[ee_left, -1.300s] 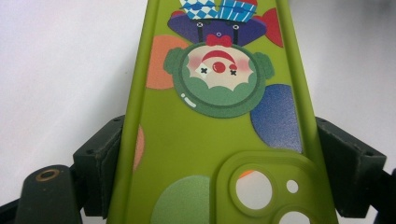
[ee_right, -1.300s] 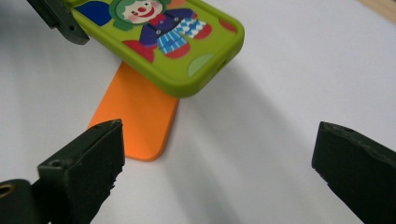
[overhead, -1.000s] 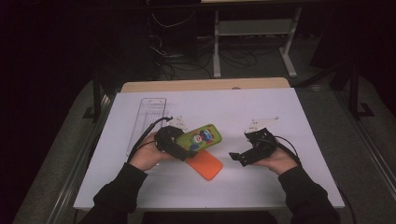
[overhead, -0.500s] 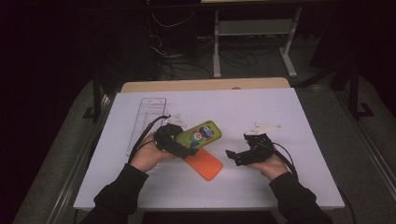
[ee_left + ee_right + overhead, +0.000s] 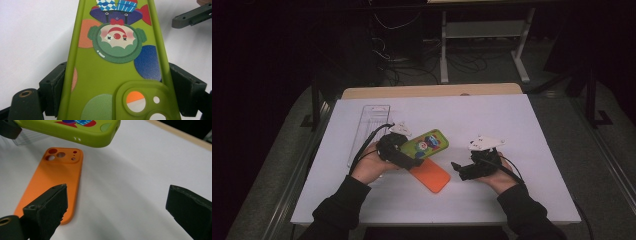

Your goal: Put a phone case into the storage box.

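A green phone case printed with a clown face hangs tilted just above the white sheet, and my left gripper is shut on its camera end. In the left gripper view the green phone case runs up between the two black jaws of my left gripper, which press on its long edges. An orange phone case lies flat on the sheet, partly under the green one. My right gripper stands open just right of it, nothing between its jaws. From my right gripper, the orange phone case lies ahead-left and the green phone case hovers above.
A white sheet covers the table, and a strip of wooden tabletop shows at the far side. A clear plastic tray lies at the left, behind my left hand. Cables and a white stand are on the dark floor beyond.
My right gripper has shifted a little to the left and nearer the orange case. The left gripper and the green case have stayed put.
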Motion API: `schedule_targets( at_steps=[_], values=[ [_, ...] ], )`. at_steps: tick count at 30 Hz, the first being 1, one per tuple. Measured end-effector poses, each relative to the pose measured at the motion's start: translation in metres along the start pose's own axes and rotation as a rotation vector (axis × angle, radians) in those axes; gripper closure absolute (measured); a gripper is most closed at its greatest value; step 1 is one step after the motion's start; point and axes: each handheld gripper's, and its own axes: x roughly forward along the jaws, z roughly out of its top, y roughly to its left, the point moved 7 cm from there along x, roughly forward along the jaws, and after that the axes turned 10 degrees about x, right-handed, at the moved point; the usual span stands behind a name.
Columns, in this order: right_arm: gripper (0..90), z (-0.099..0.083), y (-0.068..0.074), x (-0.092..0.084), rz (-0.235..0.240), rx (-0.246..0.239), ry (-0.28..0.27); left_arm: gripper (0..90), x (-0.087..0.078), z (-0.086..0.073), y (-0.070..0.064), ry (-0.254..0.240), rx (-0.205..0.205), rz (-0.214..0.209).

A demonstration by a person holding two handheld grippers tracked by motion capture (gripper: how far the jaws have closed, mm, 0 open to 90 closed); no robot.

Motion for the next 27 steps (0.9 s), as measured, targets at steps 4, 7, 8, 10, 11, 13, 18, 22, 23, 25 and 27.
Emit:
schedule_targets(
  at_steps=[4, 7, 8, 10, 11, 13, 18, 22, 23, 25, 27],
  values=[
    [2.6, 0.0003, 0.0016, -0.0003, -0.037, -0.064, -0.013, 15.0, 0.0011, -0.0003, -0.0003, 0.005, 0.003, -0.003],
    [2.6, 0.0011, 0.0024, -0.0010, -0.053, -0.083, -0.021, 15.0, 0.0015, -0.0006, 0.0000, 0.005, -0.005, -0.006],
    [2.6, 0.0022, 0.0035, -0.0018, -0.072, -0.107, -0.030, 15.0, 0.0005, -0.0017, 0.0012, 0.018, 0.007, -0.007],
    [2.7, 0.0029, 0.0036, -0.0024, -0.083, -0.125, -0.035, 15.0, 0.0013, -0.0006, 0.0006, 0.001, -0.010, -0.003],
    [2.8, 0.0038, 0.0039, -0.0032, -0.097, -0.150, -0.041, 15.0, 0.0010, -0.0007, 0.0009, 0.001, -0.009, -0.002],
    [2.8, 0.0046, 0.0051, -0.0036, -0.121, -0.206, -0.045, 15.0, 0.0008, -0.0007, 0.0012, 0.000, -0.006, -0.003],
    [2.9, 0.0035, 0.0079, -0.0020, -0.163, -0.290, -0.043, 15.0, -0.0002, -0.0009, 0.0025, -0.001, 0.002, 0.000],
    [3.8, 0.0034, 0.0083, -0.0020, -0.183, -0.332, -0.048, 15.0, -0.0001, -0.0011, 0.0039, 0.000, 0.013, 0.003],
    [3.8, 0.0034, 0.0083, -0.0020, -0.183, -0.332, -0.048, 15.0, -0.0001, -0.0011, 0.0039, 0.000, 0.013, 0.003],
    [4.9, 0.0032, 0.0107, -0.0039, -0.205, -0.386, -0.061, 15.0, 0.0006, -0.0008, 0.0035, -0.002, 0.010, 0.001],
    [4.9, 0.0034, 0.0096, -0.0041, -0.213, -0.411, -0.057, 15.0, 0.0008, -0.0008, 0.0033, -0.002, 0.011, -0.001]
  ],
)
